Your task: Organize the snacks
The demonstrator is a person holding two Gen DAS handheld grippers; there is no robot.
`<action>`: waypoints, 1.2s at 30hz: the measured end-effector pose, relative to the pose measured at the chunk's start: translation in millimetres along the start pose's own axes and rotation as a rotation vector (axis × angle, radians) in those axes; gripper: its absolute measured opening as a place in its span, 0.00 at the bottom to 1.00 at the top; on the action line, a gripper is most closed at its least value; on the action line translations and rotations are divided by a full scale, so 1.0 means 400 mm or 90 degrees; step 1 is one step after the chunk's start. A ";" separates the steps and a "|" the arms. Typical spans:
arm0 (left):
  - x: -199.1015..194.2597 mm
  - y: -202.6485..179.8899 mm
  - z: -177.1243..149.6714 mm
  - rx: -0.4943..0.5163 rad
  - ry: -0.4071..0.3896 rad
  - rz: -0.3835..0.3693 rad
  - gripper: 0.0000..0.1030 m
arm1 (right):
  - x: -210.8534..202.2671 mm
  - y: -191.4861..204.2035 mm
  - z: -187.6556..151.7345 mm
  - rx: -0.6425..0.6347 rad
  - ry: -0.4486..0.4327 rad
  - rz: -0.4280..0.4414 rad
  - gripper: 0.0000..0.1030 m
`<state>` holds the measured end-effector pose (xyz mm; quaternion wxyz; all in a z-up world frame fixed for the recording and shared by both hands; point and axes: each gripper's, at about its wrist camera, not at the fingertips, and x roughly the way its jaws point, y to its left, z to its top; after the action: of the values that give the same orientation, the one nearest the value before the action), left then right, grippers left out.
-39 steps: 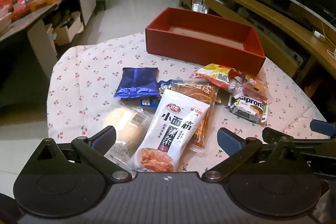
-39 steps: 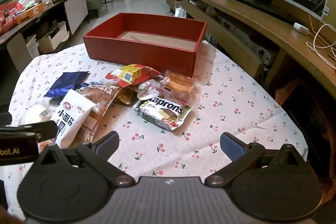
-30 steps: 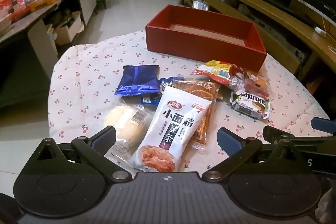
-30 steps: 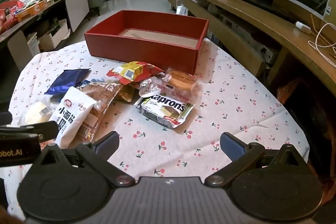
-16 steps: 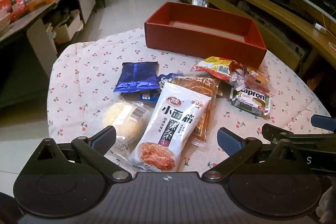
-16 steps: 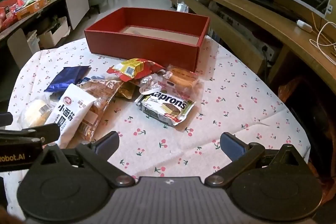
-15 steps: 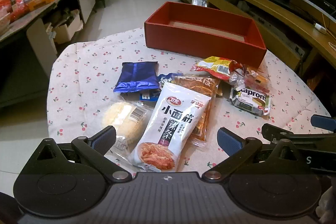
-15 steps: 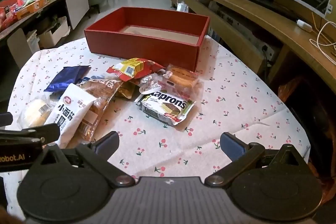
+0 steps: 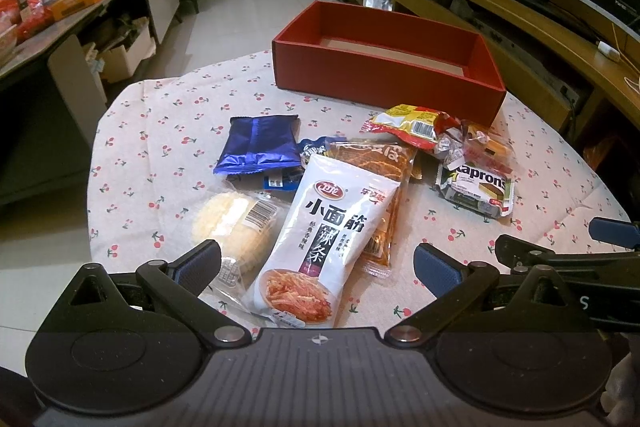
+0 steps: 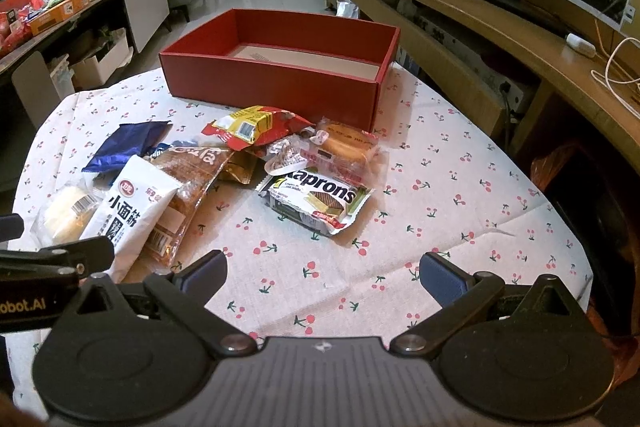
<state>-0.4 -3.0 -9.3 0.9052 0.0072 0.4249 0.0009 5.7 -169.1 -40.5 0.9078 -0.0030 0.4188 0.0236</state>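
An empty red box (image 9: 400, 75) (image 10: 280, 83) stands at the far side of a round table with a cherry-print cloth (image 9: 160, 155). Several snack packets lie in front of it: a white noodle-strip bag (image 9: 332, 227) (image 10: 132, 211), a blue packet (image 9: 258, 143), a wrapped bun (image 9: 236, 223), a red-yellow packet (image 10: 256, 127), a Kaprons wafer (image 10: 316, 199) (image 9: 476, 187) and a wrapped cake (image 10: 348, 147). My left gripper (image 9: 316, 263) is open, low over the near end of the white bag. My right gripper (image 10: 322, 275) is open and empty over bare cloth, short of the wafer.
A long wooden TV bench (image 10: 500, 27) runs along the right. A cluttered side table (image 9: 60, 3) stands at the left. The table's near-right edge (image 10: 560, 247) drops to a dark gap. Each gripper shows at the edge of the other's view.
Both grippers have risen or drawn back slightly, so the table looks a little farther. The snacks and box have not moved. Both jaws stay open.
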 end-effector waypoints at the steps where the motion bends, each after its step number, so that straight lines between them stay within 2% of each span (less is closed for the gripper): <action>1: 0.000 0.000 0.000 0.000 0.000 0.000 1.00 | 0.000 0.000 0.000 0.000 0.000 0.000 1.00; 36: 0.002 -0.006 -0.009 0.007 0.002 -0.006 1.00 | 0.019 0.005 -0.003 0.000 0.025 0.001 1.00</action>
<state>-2.6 -5.5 -12.3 0.9044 0.0101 0.4265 -0.0057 9.6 -166.7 -47.0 0.8995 -0.0033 0.4362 0.0245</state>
